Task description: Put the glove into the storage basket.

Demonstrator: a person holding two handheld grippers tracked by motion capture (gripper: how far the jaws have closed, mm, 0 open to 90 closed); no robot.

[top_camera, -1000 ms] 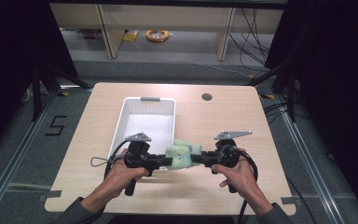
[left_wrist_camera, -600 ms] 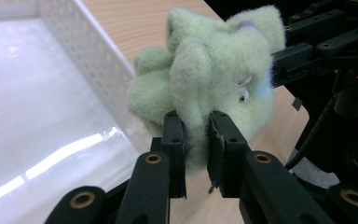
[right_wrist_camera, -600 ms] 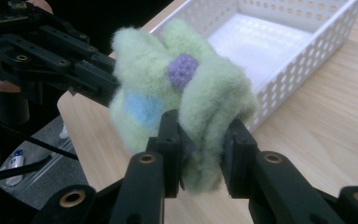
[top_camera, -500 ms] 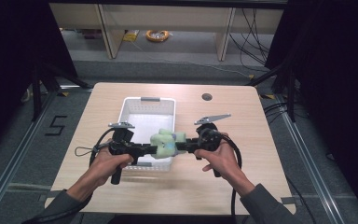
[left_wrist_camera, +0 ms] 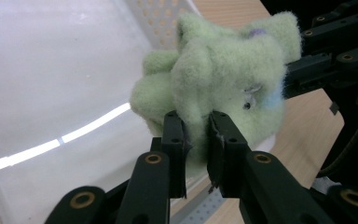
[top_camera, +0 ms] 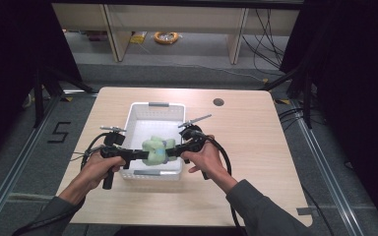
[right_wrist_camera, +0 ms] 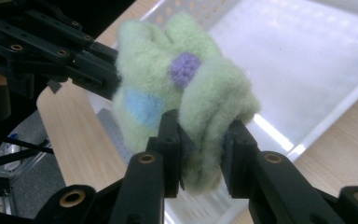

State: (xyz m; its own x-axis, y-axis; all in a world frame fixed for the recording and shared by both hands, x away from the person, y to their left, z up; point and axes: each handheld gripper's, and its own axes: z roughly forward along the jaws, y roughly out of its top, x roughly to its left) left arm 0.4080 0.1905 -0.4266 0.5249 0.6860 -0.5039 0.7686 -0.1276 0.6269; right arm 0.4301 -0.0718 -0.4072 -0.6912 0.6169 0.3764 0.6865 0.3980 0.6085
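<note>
Pale green fuzzy plush toy (top_camera: 156,150) with purple and blue patches held in air above near end of white perforated plastic basket (top_camera: 136,111). Left gripper (top_camera: 139,154) pinches toy's one side, right gripper (top_camera: 172,152) opposite side; both clenched on fabric. Judged stage: carry nearly complete; lowering into basket, release remain.

You're in a lab-style recording bay, not a home. Pale wood counter (top_camera: 256,147) stands alone on grey flooring, black curtains (top_camera: 354,73) hang on both sides, metal floor rails (top_camera: 10,187) flank it. Taped "5" marker (top_camera: 59,132) on the floor, loose cables (top_camera: 270,29) and a coiled orange cord (top_camera: 166,37) by bare shelving behind.
</note>
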